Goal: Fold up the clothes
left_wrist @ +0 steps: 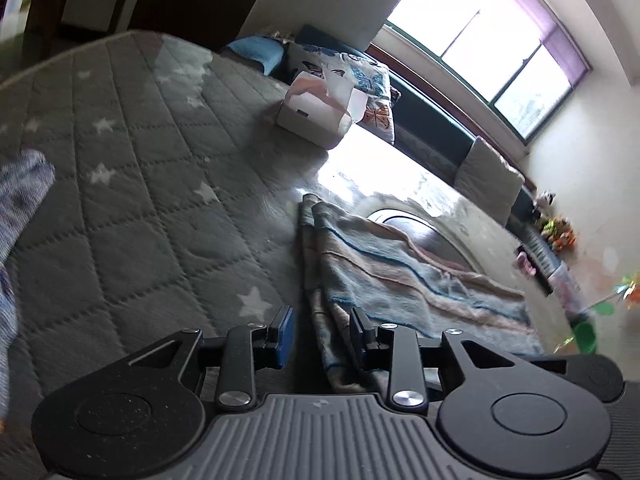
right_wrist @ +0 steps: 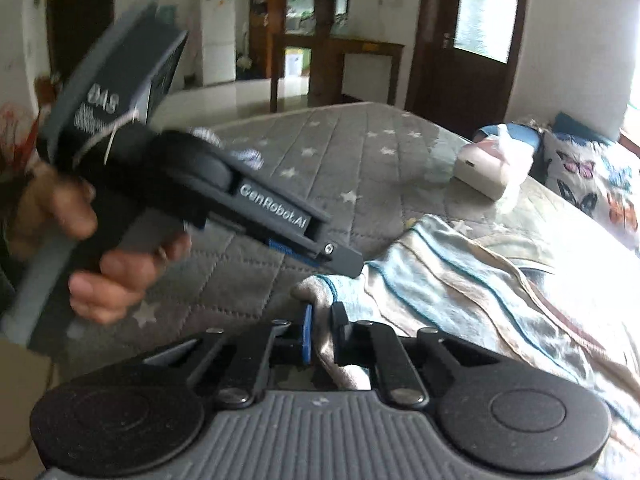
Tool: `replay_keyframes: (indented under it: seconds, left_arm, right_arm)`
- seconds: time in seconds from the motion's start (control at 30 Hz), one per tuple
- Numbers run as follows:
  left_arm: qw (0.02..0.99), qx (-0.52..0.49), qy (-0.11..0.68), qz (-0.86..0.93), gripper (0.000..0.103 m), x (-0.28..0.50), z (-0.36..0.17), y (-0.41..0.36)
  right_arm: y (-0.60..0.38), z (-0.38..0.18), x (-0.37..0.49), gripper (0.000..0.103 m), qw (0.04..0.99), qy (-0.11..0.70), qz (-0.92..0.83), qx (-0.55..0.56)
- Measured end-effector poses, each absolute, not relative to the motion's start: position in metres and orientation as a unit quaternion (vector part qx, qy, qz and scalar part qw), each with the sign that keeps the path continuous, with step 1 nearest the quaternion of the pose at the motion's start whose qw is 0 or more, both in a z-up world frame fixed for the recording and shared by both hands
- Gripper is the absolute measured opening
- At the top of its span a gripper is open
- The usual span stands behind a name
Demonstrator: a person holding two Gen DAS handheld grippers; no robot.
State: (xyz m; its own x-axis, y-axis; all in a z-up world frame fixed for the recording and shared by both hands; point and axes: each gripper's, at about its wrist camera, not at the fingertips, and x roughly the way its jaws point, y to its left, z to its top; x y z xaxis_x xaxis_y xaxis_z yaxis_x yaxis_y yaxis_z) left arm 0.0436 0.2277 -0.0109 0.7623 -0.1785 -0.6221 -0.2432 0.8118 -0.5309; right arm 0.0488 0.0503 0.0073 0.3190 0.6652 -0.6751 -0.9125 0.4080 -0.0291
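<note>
A striped garment (left_wrist: 400,276) in light blue, beige and teal lies flat on a grey quilted mattress (left_wrist: 160,200) with white stars. In the left wrist view my left gripper (left_wrist: 322,336) stands open. The garment's near edge lies between its jaws, and the blue pad (left_wrist: 285,336) is clear of the cloth. In the right wrist view my right gripper (right_wrist: 323,330) is shut on a bunched corner of the striped garment (right_wrist: 460,280). A hand (right_wrist: 112,280) holds the left gripper (right_wrist: 340,260), whose tip is at the garment's edge just beyond the right gripper.
A blue-and-white knit garment (left_wrist: 20,200) lies at the mattress's left side. A white box (left_wrist: 316,112) and a butterfly-print pillow (left_wrist: 372,84) sit at the far end of the bed, below a bright window (left_wrist: 492,40). A wooden door (right_wrist: 472,40) and table (right_wrist: 340,60) stand beyond the bed.
</note>
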Motion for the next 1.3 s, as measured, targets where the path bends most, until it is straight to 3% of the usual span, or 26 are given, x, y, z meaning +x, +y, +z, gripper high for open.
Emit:
replay_keyframes:
  seconds: [0.77, 0.9, 0.93, 1.0, 1.2, 1.27, 1.3]
  left_arm:
    - [0.828, -0.440, 0.347, -0.008, 0.039, 0.039, -0.024, 0.227]
    - [0.841, -0.420, 0.341, -0.019, 0.034, 0.041, -0.023, 0.221]
    - [0.847, -0.410, 0.338, -0.025, 0.024, 0.041, -0.022, 0.218]
    - [0.858, -0.388, 0.334, -0.030, 0.015, 0.041, -0.020, 0.213]
    - [0.891, -0.314, 0.325, -0.037, 0.011, 0.034, -0.014, 0.200]
    - [0.906, -0.272, 0.322, -0.039, 0.010, 0.034, -0.009, 0.187]
    - [0.913, -0.251, 0.320, -0.040, 0.010, 0.034, -0.006, 0.180]
  right_arm:
    - [0.028, 0.017, 0.044, 0.006, 0.794, 0.280, 0.509, -0.179]
    - [0.023, 0.017, 0.044, 0.006, 0.790, 0.284, 0.513, -0.181]
    - [0.022, 0.017, 0.045, 0.007, 0.789, 0.284, 0.514, -0.181]
    - [0.019, 0.019, 0.050, 0.009, 0.789, 0.289, 0.513, -0.175]
    - [-0.008, 0.033, 0.070, 0.014, 0.800, 0.309, 0.498, -0.128]
    - [-0.010, 0.036, 0.085, 0.022, 0.806, 0.325, 0.483, -0.109]
    - [-0.010, 0.037, 0.093, 0.031, 0.808, 0.334, 0.476, -0.099]
